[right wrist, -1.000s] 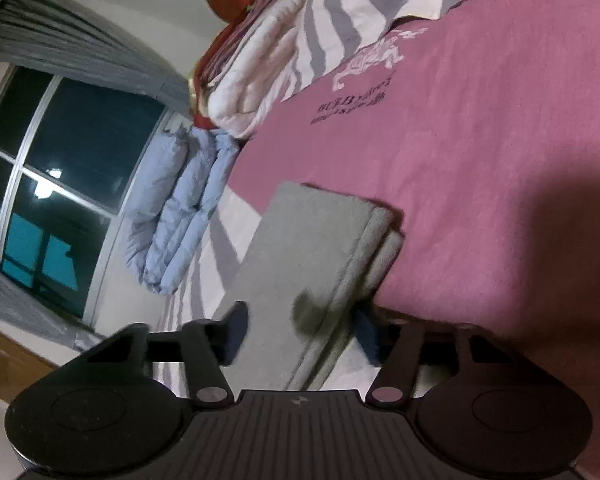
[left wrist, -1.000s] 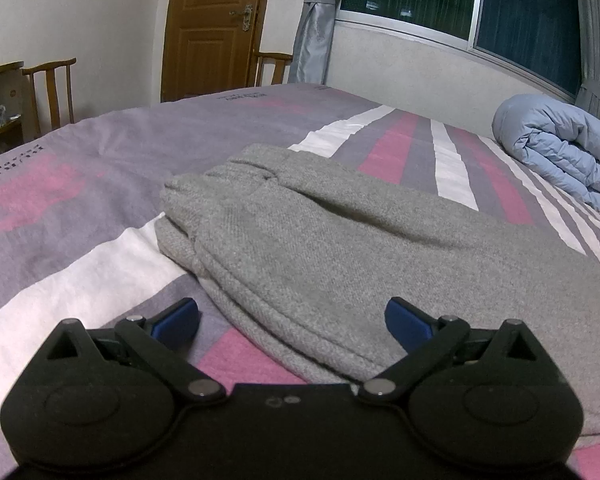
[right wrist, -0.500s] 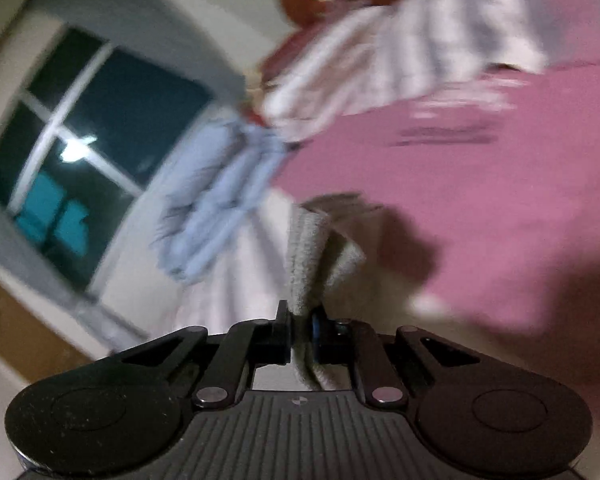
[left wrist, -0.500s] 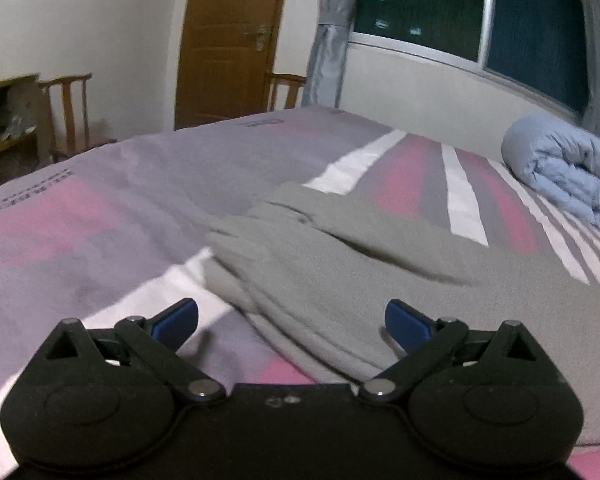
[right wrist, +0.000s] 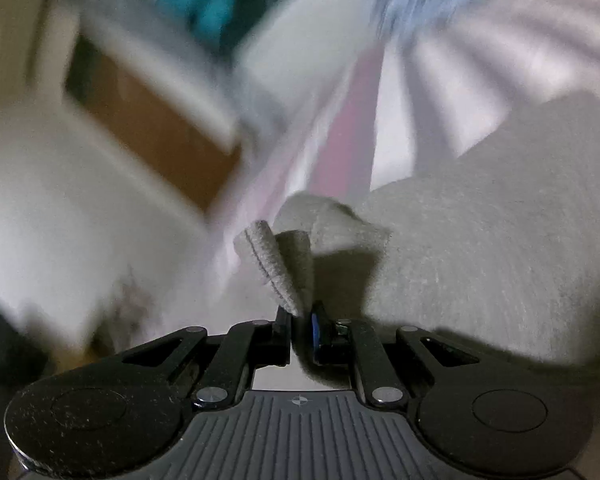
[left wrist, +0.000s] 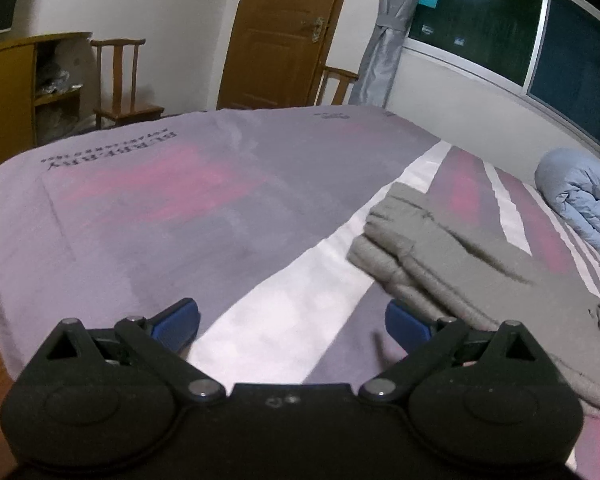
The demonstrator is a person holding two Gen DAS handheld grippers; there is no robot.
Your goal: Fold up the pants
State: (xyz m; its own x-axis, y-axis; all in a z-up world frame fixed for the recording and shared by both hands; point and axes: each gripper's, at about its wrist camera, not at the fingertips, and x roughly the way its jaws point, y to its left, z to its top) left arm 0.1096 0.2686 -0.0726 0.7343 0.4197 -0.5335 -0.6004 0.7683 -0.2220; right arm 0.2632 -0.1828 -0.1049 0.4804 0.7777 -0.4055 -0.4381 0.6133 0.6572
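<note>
Two grippers: one gripping, one empty.
Pants (left wrist: 472, 268): grey, folded on the bed (left wrist: 180, 208); formerly between the left fingers, now beyond the right-hand fingertip.
Right gripper (right wrist: 301, 326): formerly spread around the fold, now clenched on a pants hem, cloth bunched just ahead of the tips.
Left gripper (left wrist: 292, 322): released as before, over a white stripe.
Duvet (left wrist: 580, 196): far right.

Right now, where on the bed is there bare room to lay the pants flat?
The widest bare patch is the grey-and-pink bedspread between the printed lettering and the grey pants, reaching the white stripe. It is crowded toward the window: the pants fill that side, with the rolled blue duvet beyond. The left tool hovers open over the stripe.
</note>
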